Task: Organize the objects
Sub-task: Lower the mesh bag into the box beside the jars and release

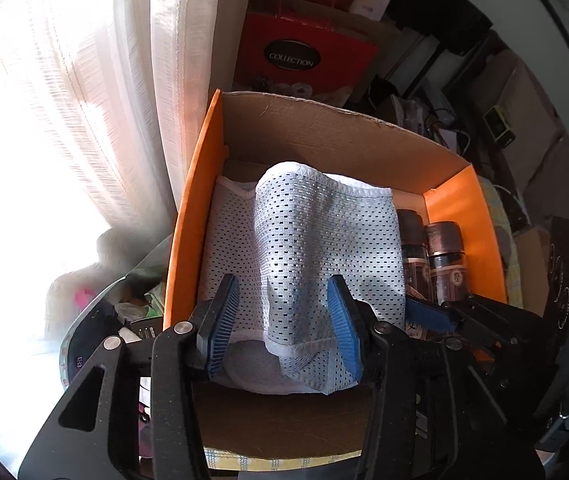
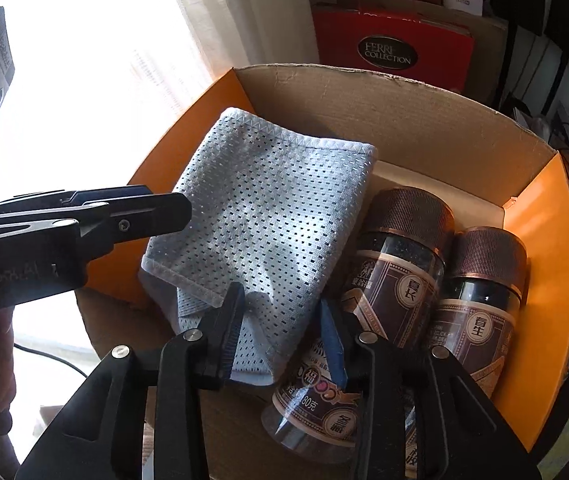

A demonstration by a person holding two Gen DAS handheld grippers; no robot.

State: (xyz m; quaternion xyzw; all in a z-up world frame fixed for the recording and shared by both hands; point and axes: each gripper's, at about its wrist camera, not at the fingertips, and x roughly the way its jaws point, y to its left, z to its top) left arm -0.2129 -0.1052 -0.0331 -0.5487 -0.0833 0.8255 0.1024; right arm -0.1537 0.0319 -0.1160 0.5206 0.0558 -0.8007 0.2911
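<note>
A light blue-grey mesh cloth point(image 1: 308, 232) point(image 2: 268, 200) lies folded in the left half of an orange cardboard box point(image 1: 188, 220) point(image 2: 536, 248). My left gripper point(image 1: 282, 300) is open and straddles a raised fold at the cloth's near edge. My right gripper point(image 2: 282, 308) is open too, its fingers either side of the cloth's near right corner. Dark jars with brown ribbed lids point(image 1: 444, 248) point(image 2: 404, 248) lie in the box's right half, one point(image 2: 316, 400) right under my right gripper. Each gripper shows in the other's view: the right gripper point(image 1: 436, 312) and the left gripper point(image 2: 164, 208).
A red box marked COLLECTION point(image 1: 296, 56) point(image 2: 392, 48) stands behind the orange box. A white curtain point(image 1: 84, 120) over a bright window fills the left. Stacked boxes and cables point(image 1: 500, 128) crowd the right. Small clutter point(image 1: 140, 304) lies left of the box.
</note>
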